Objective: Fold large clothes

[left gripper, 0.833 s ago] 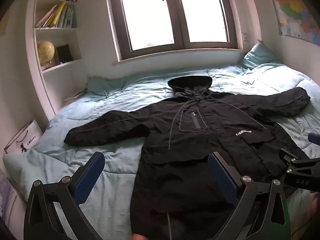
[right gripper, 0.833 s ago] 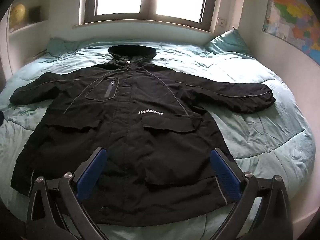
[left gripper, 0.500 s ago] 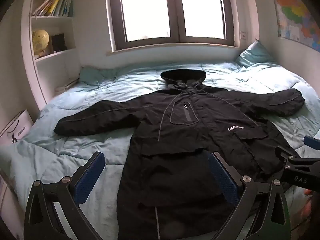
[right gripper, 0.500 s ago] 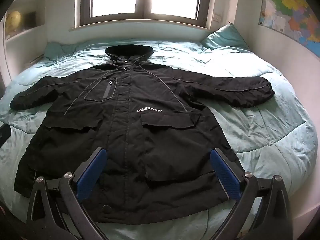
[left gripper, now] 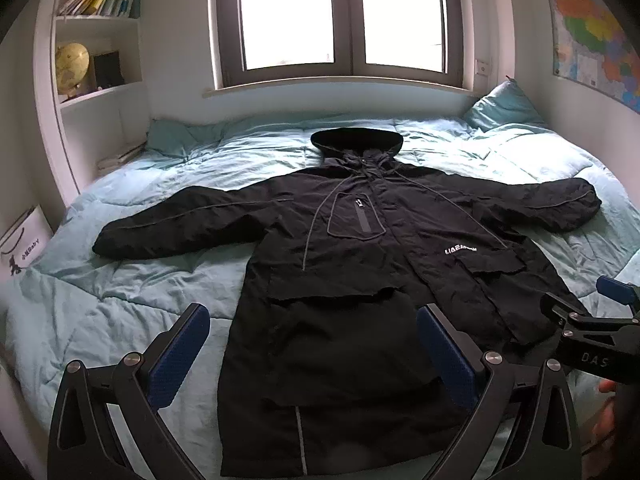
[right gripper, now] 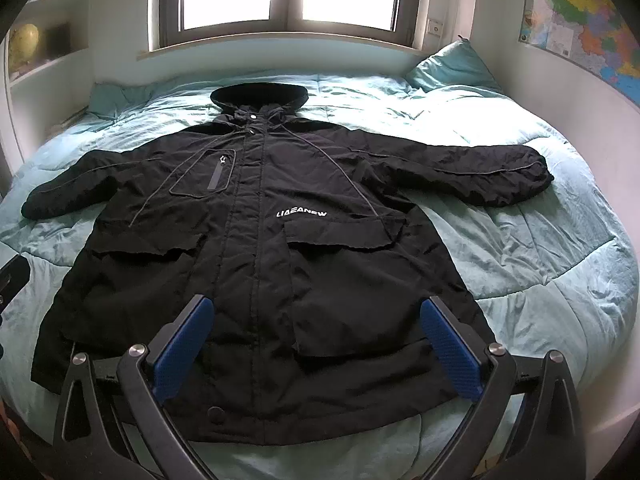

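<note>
Bed (right gripper: 560,240) w/ black coat (right gripper: 260,260) flat; both grippers — left gripper (left gripper: 314,352), right gripper (right gripper: 316,344) — hover, jaws wide.

Bright window (left gripper: 344,20), white shelves (left gripper: 96,92), wall map (left gripper: 592,36), teal bed (left gripper: 160,280)

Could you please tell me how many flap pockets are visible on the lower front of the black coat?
2: one flap pocket below the white lettering, another across the zip placket. More may be hidden.

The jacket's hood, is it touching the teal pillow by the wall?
Apart. In the right wrist view the hood and the pillow have bare quilt between them.
</note>
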`<state>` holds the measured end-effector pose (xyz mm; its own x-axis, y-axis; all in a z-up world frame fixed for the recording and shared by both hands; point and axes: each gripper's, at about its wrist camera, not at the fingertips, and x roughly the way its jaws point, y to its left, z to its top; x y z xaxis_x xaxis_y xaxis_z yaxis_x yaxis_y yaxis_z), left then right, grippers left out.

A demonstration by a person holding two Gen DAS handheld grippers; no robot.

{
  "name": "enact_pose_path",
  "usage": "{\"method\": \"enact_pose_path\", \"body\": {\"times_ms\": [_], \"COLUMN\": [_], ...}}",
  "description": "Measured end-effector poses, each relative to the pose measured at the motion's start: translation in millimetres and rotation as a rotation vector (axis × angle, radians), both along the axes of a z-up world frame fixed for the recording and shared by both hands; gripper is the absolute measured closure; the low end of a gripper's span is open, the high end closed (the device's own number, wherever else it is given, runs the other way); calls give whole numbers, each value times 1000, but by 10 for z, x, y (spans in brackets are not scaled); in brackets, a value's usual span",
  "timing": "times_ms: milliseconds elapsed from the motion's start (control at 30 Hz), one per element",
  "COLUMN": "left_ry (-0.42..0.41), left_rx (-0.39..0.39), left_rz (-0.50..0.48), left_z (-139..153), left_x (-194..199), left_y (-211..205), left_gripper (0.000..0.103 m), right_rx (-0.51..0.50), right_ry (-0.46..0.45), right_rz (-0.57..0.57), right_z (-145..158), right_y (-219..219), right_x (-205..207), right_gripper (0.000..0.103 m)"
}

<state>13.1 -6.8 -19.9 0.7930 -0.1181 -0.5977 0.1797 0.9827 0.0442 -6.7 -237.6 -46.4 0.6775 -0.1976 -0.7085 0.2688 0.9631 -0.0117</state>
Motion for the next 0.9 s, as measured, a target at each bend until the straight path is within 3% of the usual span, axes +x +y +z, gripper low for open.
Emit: {"method": "enact_pose_path", "body": {"times_ms": [900], "left_ry": [38], "left_rx": [-18], "left_rz": [6], "left_z": [-106], "left_x": [60], "left_y": [67], "left_gripper": [0], "right_rx": [8], "right_ry": [22], "right_rz": [9], "right_z": [-41], "right_y": [26], "right_x": [23], "right_gripper": [0]}}
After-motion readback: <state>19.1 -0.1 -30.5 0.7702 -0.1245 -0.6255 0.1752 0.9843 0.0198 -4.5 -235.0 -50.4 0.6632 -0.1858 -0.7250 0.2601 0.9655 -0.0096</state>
